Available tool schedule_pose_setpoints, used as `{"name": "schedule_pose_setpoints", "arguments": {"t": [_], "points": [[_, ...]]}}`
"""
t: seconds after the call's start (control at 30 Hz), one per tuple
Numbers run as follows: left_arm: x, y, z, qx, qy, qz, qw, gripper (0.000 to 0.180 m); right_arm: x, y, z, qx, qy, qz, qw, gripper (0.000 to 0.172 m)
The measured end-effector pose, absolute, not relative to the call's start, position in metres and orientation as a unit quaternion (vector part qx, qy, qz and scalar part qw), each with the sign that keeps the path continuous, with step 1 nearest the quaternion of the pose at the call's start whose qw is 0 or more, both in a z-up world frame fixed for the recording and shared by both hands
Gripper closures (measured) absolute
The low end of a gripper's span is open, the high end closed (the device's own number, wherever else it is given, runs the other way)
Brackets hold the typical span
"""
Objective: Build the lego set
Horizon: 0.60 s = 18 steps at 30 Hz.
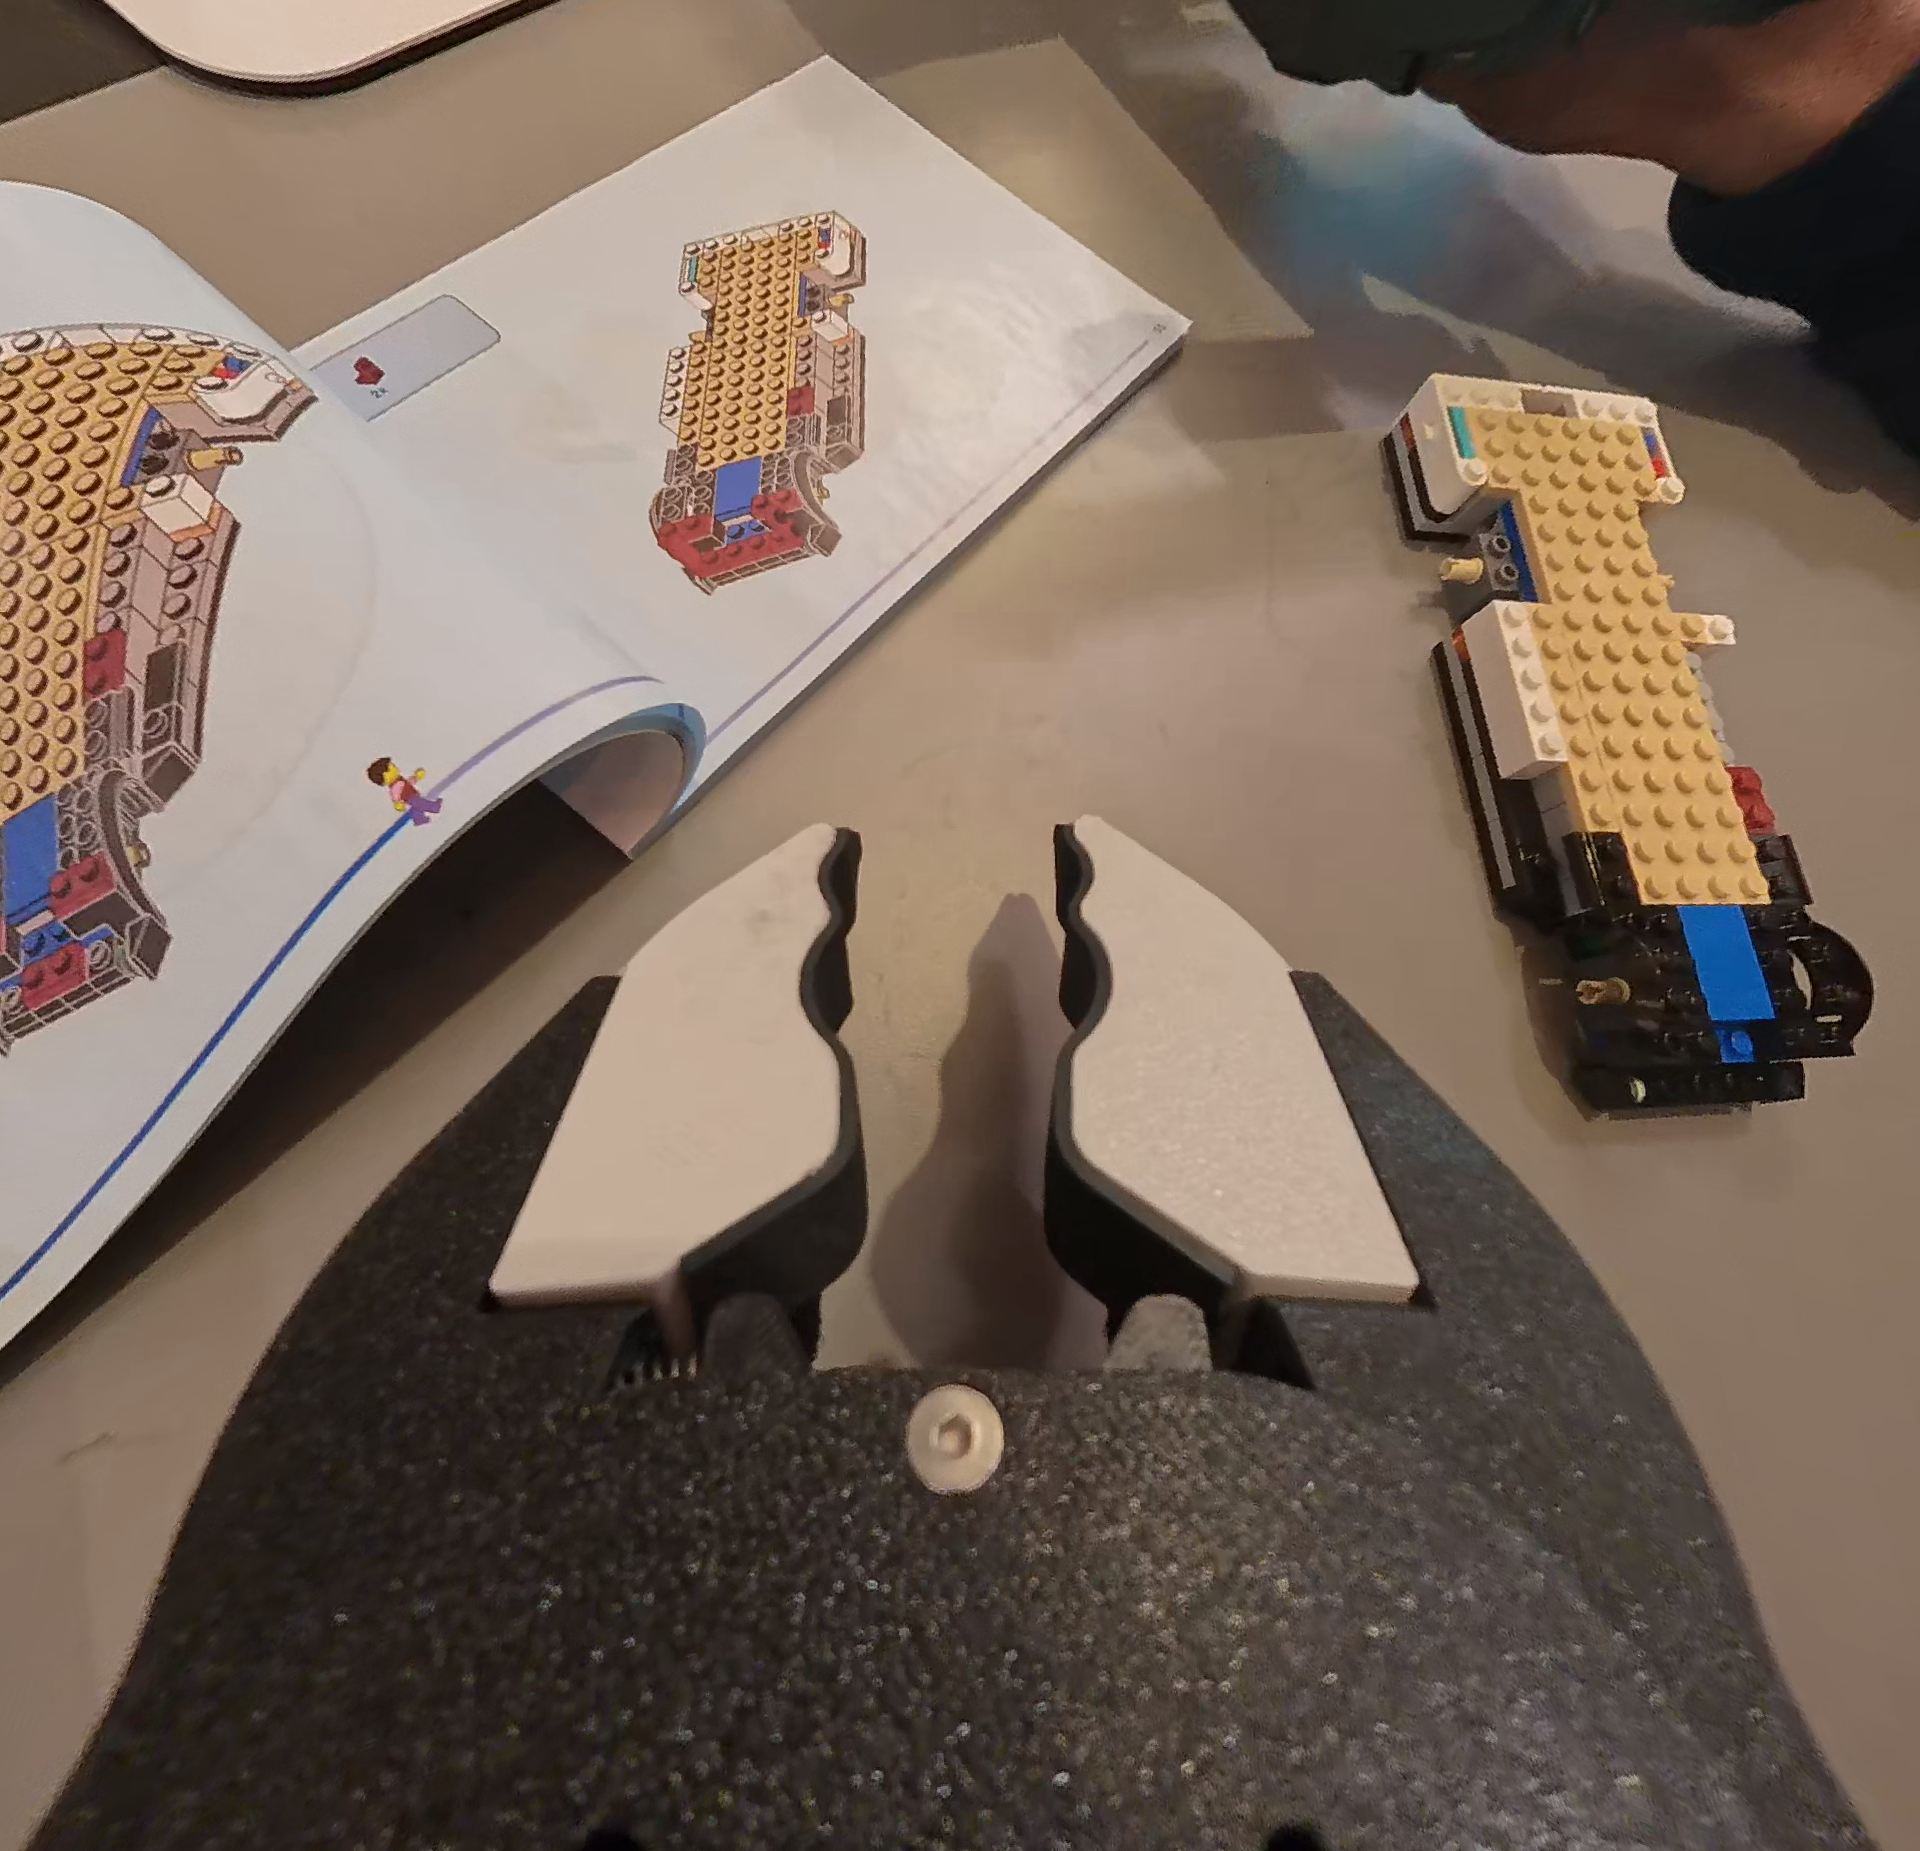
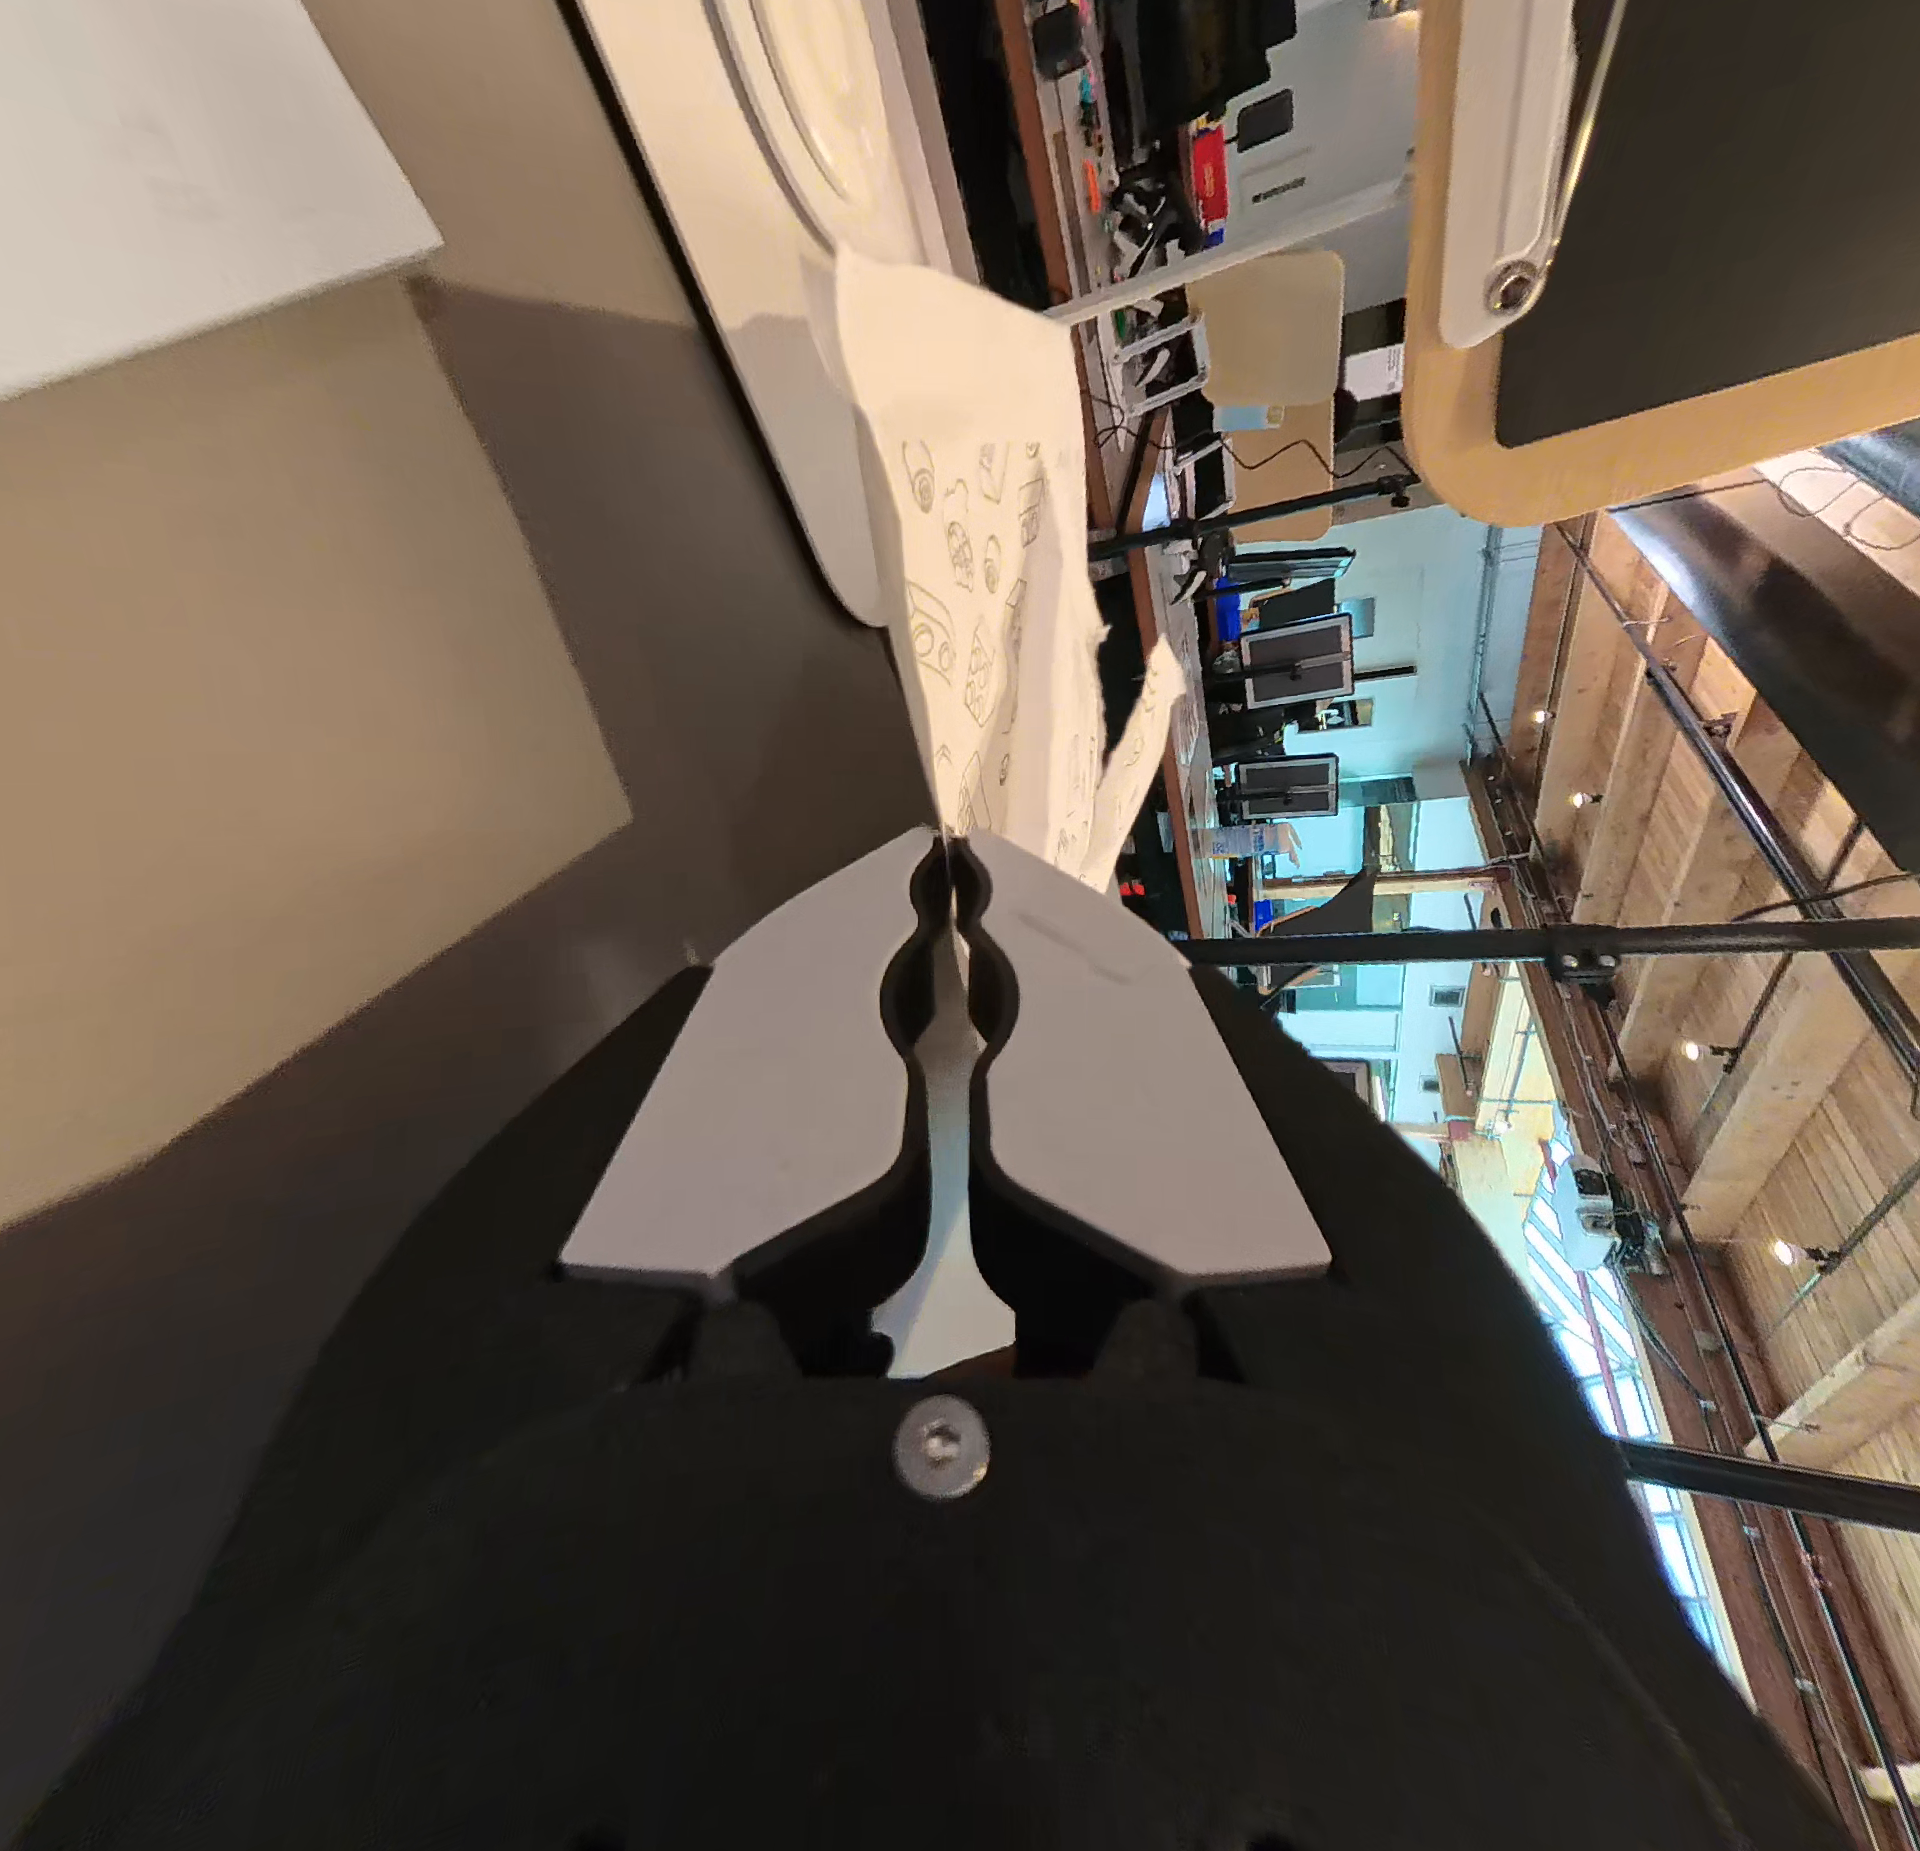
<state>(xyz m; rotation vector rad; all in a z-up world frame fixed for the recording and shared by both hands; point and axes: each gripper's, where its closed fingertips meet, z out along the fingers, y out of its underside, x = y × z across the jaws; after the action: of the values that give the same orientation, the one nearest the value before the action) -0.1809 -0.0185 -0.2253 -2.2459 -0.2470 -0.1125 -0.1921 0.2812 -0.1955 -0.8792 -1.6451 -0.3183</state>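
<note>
Left gripper [image 1: 957,845] apart over bare grey table [image 1: 1039,596], between open instruction booklet [image 1: 623,513] and brick model [image 1: 1621,721], right gripper [image 2: 951,851] clamped on torn white printed paper bag [image 2: 997,596]

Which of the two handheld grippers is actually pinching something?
The right gripper: its grey fingers are shut on a torn white paper sheet printed with line drawings. The left gripper stands open over the bare grey tabletop.

Left claw [image 1: 957,845] agape (right claw [image 2: 951,851] clamped)
</note>
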Motion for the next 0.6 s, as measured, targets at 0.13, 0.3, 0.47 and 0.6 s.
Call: {"name": "schedule_pose_setpoints", "arguments": {"t": [0.13,0.3,0.47,0.6], "points": [[-0.181,-0.019,-0.225,-0.898,-0.1,-0.043,0.426,0.144,-0.184,0.272,-0.189,-0.355,-0.701,-0.138,0.603,0.172],[-0.181,-0.019,-0.225,-0.898,-0.1,-0.041,0.426,0.144,-0.168,0.263,-0.185,-0.314,-0.694,-0.154,0.629,0.172],[-0.18,-0.019,-0.225,-0.899,-0.096,-0.04,0.425,0.144,-0.151,0.25,-0.174,-0.257,-0.677,-0.179,0.666,0.172],[-0.179,-0.018,-0.225,-0.9,-0.092,-0.038,0.424,0.144,-0.141,0.24,-0.169,-0.218,-0.668,-0.193,0.685,0.172]]}}
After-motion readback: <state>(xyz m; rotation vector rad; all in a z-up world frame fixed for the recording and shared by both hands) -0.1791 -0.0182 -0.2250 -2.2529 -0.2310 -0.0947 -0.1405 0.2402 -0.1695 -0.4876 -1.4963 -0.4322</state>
